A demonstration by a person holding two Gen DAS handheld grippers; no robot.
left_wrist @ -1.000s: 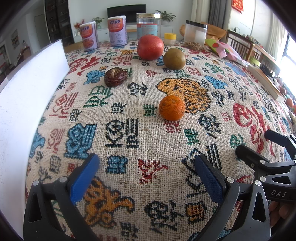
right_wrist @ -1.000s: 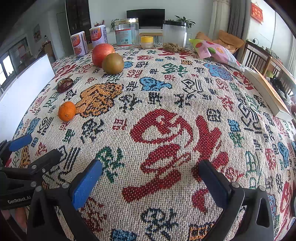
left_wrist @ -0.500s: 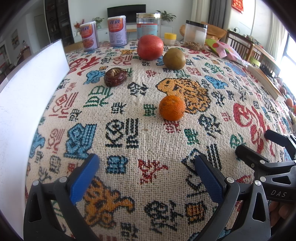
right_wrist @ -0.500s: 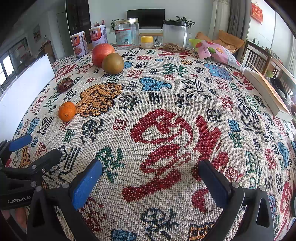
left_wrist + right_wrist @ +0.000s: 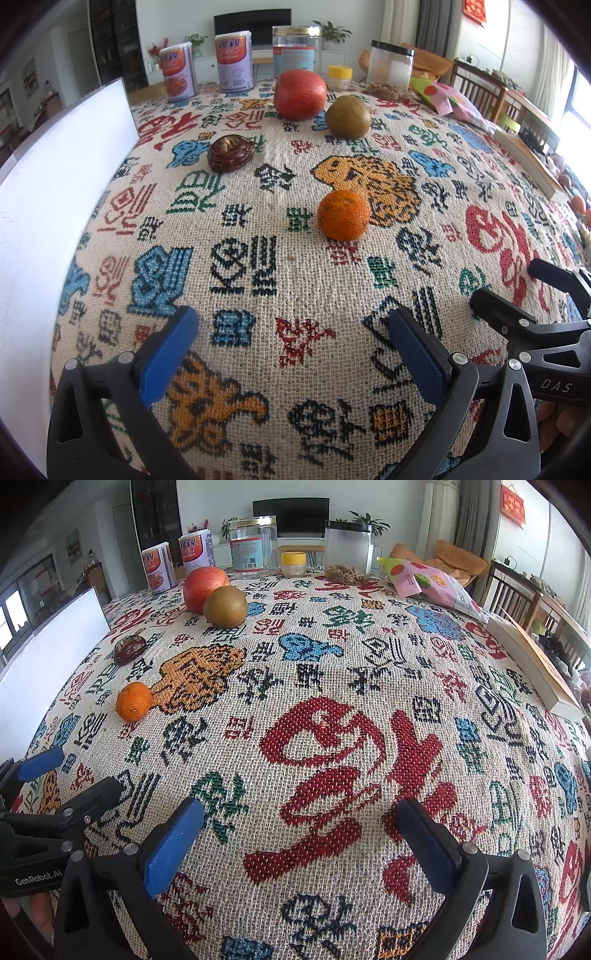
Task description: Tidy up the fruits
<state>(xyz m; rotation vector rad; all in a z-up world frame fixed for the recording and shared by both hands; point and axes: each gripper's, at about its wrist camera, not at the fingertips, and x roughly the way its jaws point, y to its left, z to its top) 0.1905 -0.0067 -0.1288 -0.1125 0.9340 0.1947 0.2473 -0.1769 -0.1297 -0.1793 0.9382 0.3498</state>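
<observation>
An orange mandarin (image 5: pixel 343 215) lies on the patterned tablecloth ahead of my left gripper (image 5: pixel 291 343), which is open and empty. Farther back lie a dark brown wrinkled fruit (image 5: pixel 231 153), a red apple (image 5: pixel 300 94) and a green-brown round fruit (image 5: pixel 348 117). In the right wrist view the mandarin (image 5: pixel 133 701), the dark fruit (image 5: pixel 128 649), the apple (image 5: pixel 203 587) and the green-brown fruit (image 5: pixel 225 606) sit far left. My right gripper (image 5: pixel 301 838) is open and empty over the cloth. Each gripper shows at the edge of the other's view.
A white board (image 5: pixel 48 206) stands along the left edge. Two cans (image 5: pixel 234 62), a clear jar (image 5: pixel 293 51), a yellow-lidded pot (image 5: pixel 339 76) and a dark-lidded jar (image 5: pixel 390 70) line the back. A snack bag (image 5: pixel 432 585) and a book (image 5: pixel 532 661) lie right.
</observation>
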